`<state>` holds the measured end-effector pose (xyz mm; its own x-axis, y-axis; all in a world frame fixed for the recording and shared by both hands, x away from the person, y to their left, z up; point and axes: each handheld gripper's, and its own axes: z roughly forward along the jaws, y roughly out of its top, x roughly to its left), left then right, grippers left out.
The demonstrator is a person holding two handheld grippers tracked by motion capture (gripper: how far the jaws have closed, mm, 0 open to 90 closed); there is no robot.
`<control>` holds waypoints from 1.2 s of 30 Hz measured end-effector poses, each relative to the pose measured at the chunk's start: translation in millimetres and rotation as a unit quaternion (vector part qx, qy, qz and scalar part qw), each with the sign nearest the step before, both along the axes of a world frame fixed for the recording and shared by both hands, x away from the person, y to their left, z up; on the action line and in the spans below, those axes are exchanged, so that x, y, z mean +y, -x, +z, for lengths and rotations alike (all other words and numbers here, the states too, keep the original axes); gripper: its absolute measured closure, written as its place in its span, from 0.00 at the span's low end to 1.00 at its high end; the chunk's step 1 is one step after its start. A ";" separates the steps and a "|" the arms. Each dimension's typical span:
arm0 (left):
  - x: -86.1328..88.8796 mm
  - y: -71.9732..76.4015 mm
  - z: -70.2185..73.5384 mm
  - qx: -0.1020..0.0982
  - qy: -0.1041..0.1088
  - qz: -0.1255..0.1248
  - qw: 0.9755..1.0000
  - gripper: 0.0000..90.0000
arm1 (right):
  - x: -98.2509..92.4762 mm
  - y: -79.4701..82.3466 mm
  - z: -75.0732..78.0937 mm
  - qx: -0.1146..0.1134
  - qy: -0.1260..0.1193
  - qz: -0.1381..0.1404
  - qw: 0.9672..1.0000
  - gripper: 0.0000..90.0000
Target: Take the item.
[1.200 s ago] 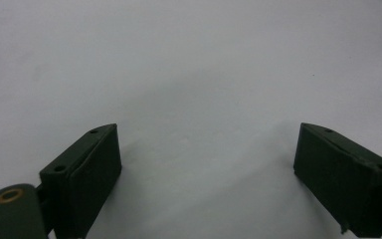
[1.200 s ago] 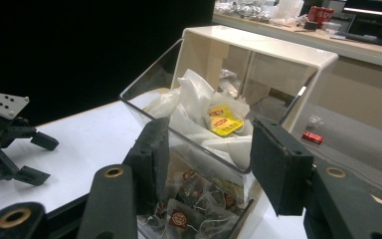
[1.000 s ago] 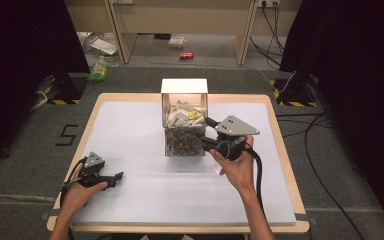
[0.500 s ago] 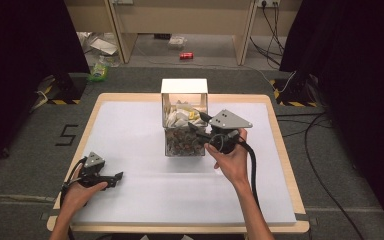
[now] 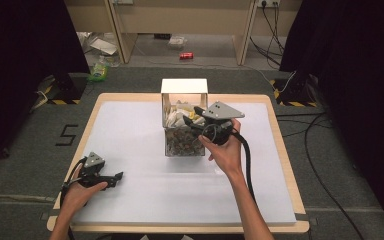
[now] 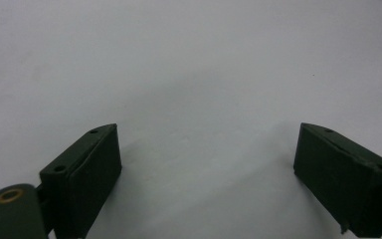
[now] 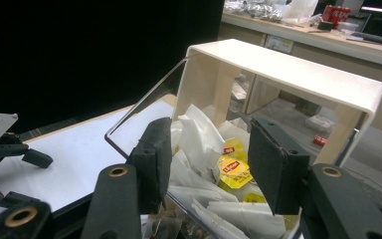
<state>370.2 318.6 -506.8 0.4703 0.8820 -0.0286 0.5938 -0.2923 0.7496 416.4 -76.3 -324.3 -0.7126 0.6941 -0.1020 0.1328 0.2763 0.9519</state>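
Clear plastic box with a white top, packed with paper tea sachets, standing mid-table on the white sheet.
I hold my right gripper at the box's open upper edge, jaws parted around empty air just above the sachets, a yellow-tagged one between them. My left gripper rests on the sheet near the table's front left corner, well apart from the box, jaws wide and gripping nothing.
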 end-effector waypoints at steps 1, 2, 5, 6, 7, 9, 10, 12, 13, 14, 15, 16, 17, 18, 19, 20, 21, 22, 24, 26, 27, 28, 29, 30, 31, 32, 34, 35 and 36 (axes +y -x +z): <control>0.0 0.0 0.0 0.000 0.000 0.000 1.000 0.12 | 0.0 0.0 0.0 0.000 0.000 0.000 1.000 0.59; 0.0 0.0 0.0 0.000 0.000 0.000 1.000 0.12 | 0.9 -1.4 0.0 0.001 0.001 0.000 1.000 0.59; 0.1 0.0 0.0 0.000 0.000 0.000 1.000 0.12 | 4.2 -5.6 -0.2 0.004 0.008 0.001 1.000 0.61; 0.0 0.0 0.0 0.000 0.000 0.000 1.000 0.12 | 5.4 -6.7 -0.1 0.004 0.011 0.001 1.000 0.62; 0.1 0.0 0.1 0.000 0.000 0.000 1.000 0.12 | 6.5 -8.0 -0.1 0.005 0.010 0.002 1.000 0.63; 0.1 0.0 0.1 0.000 0.000 0.000 1.000 0.12 | 8.5 -10.1 -0.4 0.007 0.015 0.001 1.000 0.65; 0.1 0.0 0.1 0.000 0.000 0.000 1.000 0.12 | 10.5 -11.8 -1.2 0.011 0.021 0.000 1.000 0.66; 0.1 0.0 0.0 0.000 0.000 0.000 1.000 0.12 | 11.1 -12.6 -1.5 0.011 0.024 0.000 1.000 0.66; 0.1 0.0 0.0 0.000 0.000 0.000 1.000 0.12 | 11.7 -13.2 -1.8 0.014 0.026 0.000 1.000 0.67; 0.1 0.0 0.0 0.000 0.000 0.000 1.000 0.12 | 12.3 -14.0 -2.2 0.013 0.026 -0.001 1.000 0.68; 0.1 0.0 0.1 0.001 0.000 0.000 1.000 0.12 | 13.1 -15.5 -2.5 0.017 0.027 -0.003 1.000 0.69; 0.1 0.0 0.1 0.001 0.000 0.000 1.000 0.12 | 13.1 -15.5 -2.5 0.017 0.027 -0.003 1.000 0.69; 0.1 0.0 0.0 0.000 0.000 0.000 1.000 0.12 | 13.8 -17.6 -3.3 0.021 0.027 -0.004 0.999 0.69; 0.1 0.0 0.0 0.000 0.000 0.000 1.000 0.12 | 13.8 -17.6 -3.3 0.021 0.027 -0.004 0.999 0.69; 0.1 0.0 0.0 0.000 0.000 0.000 1.000 0.12 | 14.6 -20.1 -4.6 0.027 0.027 -0.005 0.999 0.71; 0.1 0.0 0.1 0.000 0.000 0.000 1.000 0.12 | 14.6 -20.1 -4.6 0.027 0.027 -0.005 0.999 0.71; 0.2 -0.1 0.1 0.001 0.000 0.000 1.000 0.12 | 15.2 -21.0 -5.2 0.029 0.028 -0.004 0.999 0.72; 0.2 -0.1 0.0 0.000 0.000 0.000 1.000 0.12 | 15.7 -21.5 -5.8 0.030 0.030 -0.004 0.999 0.74; 0.1 0.0 0.0 0.000 0.000 0.000 1.000 0.12 | 17.9 -23.2 -7.4 0.036 0.033 0.000 0.999 0.78; 0.2 -0.1 0.1 0.001 0.000 0.000 1.000 0.12 | 18.7 -23.5 -7.7 0.038 0.035 0.000 0.999 0.81; 0.1 -0.1 0.0 0.000 0.000 0.000 1.000 0.12 | 19.2 -23.8 -7.8 0.037 0.036 0.000 0.999 0.83; 0.1 0.0 0.0 0.000 0.000 0.000 1.000 0.12 | 19.4 -23.8 -7.2 0.034 0.035 0.005 0.999 0.90; 0.1 0.0 0.0 0.000 0.000 0.000 1.000 0.12 | 19.3 -23.3 -6.7 0.033 0.034 0.006 0.999 0.92; 0.1 0.0 0.0 0.000 0.000 0.000 1.000 0.12 | 19.3 -23.3 -6.7 0.033 0.034 0.006 0.999 0.92; 0.2 0.0 0.1 0.000 0.000 0.000 1.000 0.12 | 19.4 -23.1 -6.1 0.031 0.035 0.008 0.999 0.94; 0.2 -0.1 0.1 0.001 0.000 0.000 1.000 0.12 | 19.6 -22.0 -4.8 0.028 0.038 0.009 0.999 0.96; 0.2 -0.1 0.0 0.000 0.000 0.000 1.000 0.12 | 19.3 -21.9 -4.0 0.025 0.039 0.011 0.999 0.97; 0.2 0.0 0.1 0.000 0.000 0.000 1.000 0.12 | 18.8 -21.6 -2.3 0.023 0.039 0.010 0.999 0.97; 0.1 0.0 0.1 0.000 0.000 0.000 1.000 0.12 | 18.5 -21.5 -1.4 0.021 0.039 0.011 0.999 0.97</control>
<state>370.2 318.8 -506.7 0.4708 0.8817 -0.0288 0.5941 -0.2928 0.7492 437.9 -57.8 -325.7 -0.7319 0.6699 -0.1248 0.1662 0.3532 0.9207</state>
